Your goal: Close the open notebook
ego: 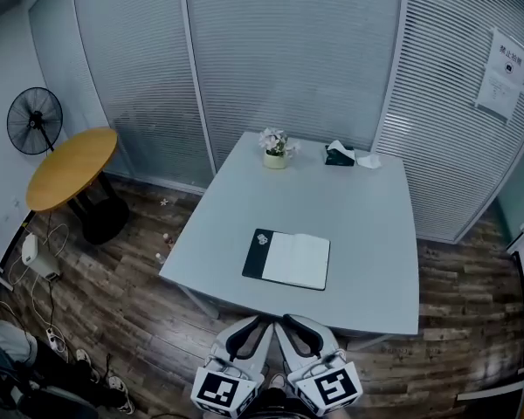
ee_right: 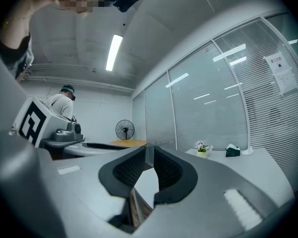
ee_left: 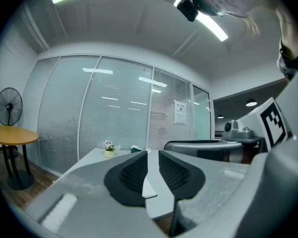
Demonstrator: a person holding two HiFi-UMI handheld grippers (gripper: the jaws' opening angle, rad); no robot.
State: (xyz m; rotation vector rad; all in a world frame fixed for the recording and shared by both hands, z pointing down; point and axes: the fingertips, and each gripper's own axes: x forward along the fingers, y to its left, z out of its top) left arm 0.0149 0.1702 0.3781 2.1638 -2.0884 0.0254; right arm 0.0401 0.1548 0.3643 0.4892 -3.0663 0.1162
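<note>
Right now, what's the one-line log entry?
notebook open on table | left gripper open, empty | right gripper open, empty | closing not yet begun

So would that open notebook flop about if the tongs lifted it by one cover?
Probably a bit. The notebook lies flat open and looks thin, so its white pages would likely sag or fan. The dark cover, lying straight-edged, seems stiffer. It looks light and may slide on the smooth table.

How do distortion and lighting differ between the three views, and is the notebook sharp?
Head view: even, bluish light, glass wall bowed, notebook sharp. Left gripper view: strong fisheye with black corners, ceiling lamp glaring. Right gripper view: same black corners, bright lamp strip.
</note>
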